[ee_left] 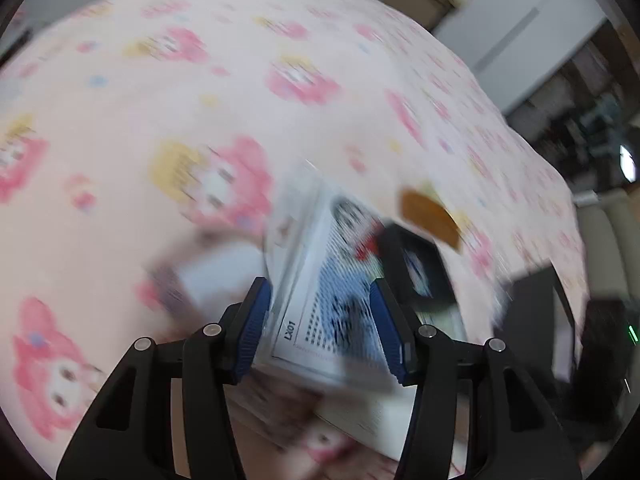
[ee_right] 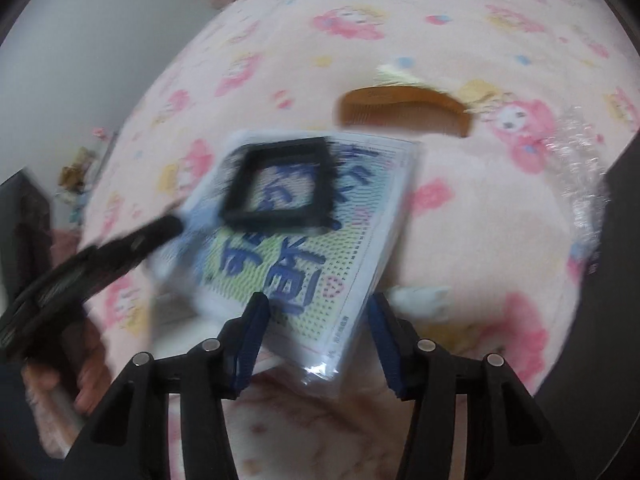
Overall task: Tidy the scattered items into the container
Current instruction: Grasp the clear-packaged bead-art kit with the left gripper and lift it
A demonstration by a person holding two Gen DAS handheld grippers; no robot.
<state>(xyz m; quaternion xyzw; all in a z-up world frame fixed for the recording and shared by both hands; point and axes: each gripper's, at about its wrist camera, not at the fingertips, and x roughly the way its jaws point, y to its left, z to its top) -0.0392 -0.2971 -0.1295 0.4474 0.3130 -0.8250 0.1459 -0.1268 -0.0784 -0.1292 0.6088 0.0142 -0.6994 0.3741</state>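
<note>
The left hand-held gripper (ee_left: 322, 326) clamped the bagged cross-stitch kit (ee_left: 320, 280); the right hand-held gripper (ee_right: 316, 338) apparently straddled it ungripped. The black frame (ee_right: 280, 184) could slide off if tilted.

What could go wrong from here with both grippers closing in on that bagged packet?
The black square frame lies loose on the plastic-bagged packet; lifting the packet could tip it off. Both the left gripper and right gripper straddle the packet's edges, so uneven pulls might bend it. The slick bag could slip from the fingers.
</note>
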